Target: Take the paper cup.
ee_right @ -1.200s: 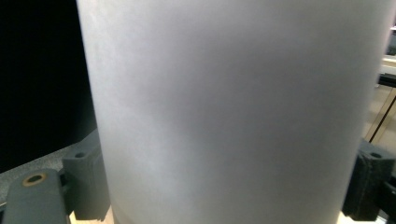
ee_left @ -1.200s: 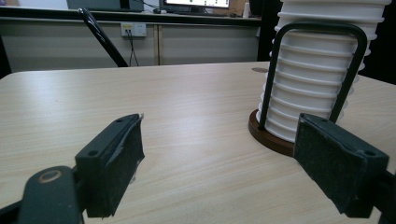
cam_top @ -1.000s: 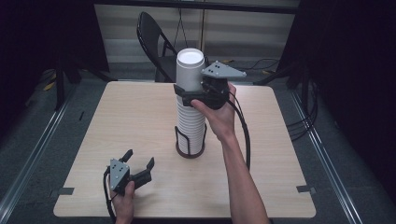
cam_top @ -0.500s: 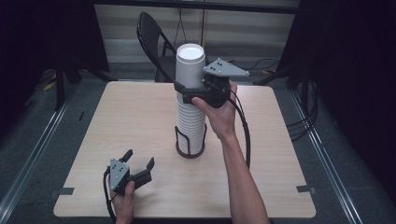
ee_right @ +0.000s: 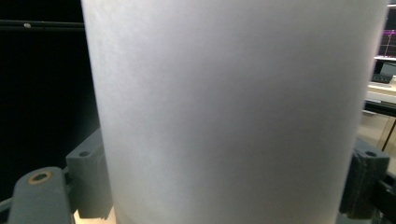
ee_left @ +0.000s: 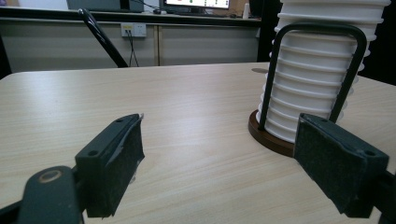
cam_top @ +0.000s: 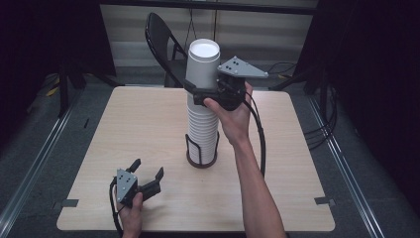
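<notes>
A tall stack of white paper cups (cam_top: 202, 130) stands upside down in a black wire holder on a round brown base (cam_top: 194, 161) at the table's middle. My right gripper (cam_top: 198, 95) is shut on the top cup (cam_top: 203, 62), holding it partly raised above the stack. In the right gripper view that cup (ee_right: 233, 107) sits between the two jaws of the right gripper (ee_right: 229, 186). My left gripper (cam_top: 147, 169) rests open near the table's front left, empty. In the left gripper view the left gripper (ee_left: 219, 154) faces the holder (ee_left: 273, 137) and the stack (ee_left: 313, 79).
The light wooden table (cam_top: 124, 124) has bare surface all around the holder. A black folding chair (cam_top: 162, 39) stands behind the far edge. Cables trail from both grippers, and metal rails (cam_top: 39, 158) run along the floor on both sides.
My right gripper has lifted the top cup a little higher off the stack. The left gripper has stayed where it was.
</notes>
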Motion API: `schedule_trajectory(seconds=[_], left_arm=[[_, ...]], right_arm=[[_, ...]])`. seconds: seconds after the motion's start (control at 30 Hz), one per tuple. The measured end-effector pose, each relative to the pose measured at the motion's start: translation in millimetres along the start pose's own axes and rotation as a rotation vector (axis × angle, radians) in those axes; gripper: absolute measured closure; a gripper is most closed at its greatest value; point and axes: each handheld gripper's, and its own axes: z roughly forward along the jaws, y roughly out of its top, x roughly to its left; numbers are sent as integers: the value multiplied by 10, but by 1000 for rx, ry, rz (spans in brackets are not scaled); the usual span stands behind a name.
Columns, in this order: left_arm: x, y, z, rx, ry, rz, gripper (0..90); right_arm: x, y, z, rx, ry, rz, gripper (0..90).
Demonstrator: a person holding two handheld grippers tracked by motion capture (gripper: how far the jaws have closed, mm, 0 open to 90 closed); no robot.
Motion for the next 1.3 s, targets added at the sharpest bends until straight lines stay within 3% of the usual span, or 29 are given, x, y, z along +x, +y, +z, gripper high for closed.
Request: schedule_trajectory(seconds=[0.3, 0.73, 1.3], left_arm=[[-2, 1, 2, 3, 1, 2, 158], [-1, 2, 2, 3, 0, 3, 158], [-2, 1, 1, 1, -1, 3, 158]], right_arm=[[-11, 54, 0, -4, 7, -8, 139], [-15, 242, -36, -54, 14, -11, 139], [-48, 363, -114, -125, 27, 32, 140]])
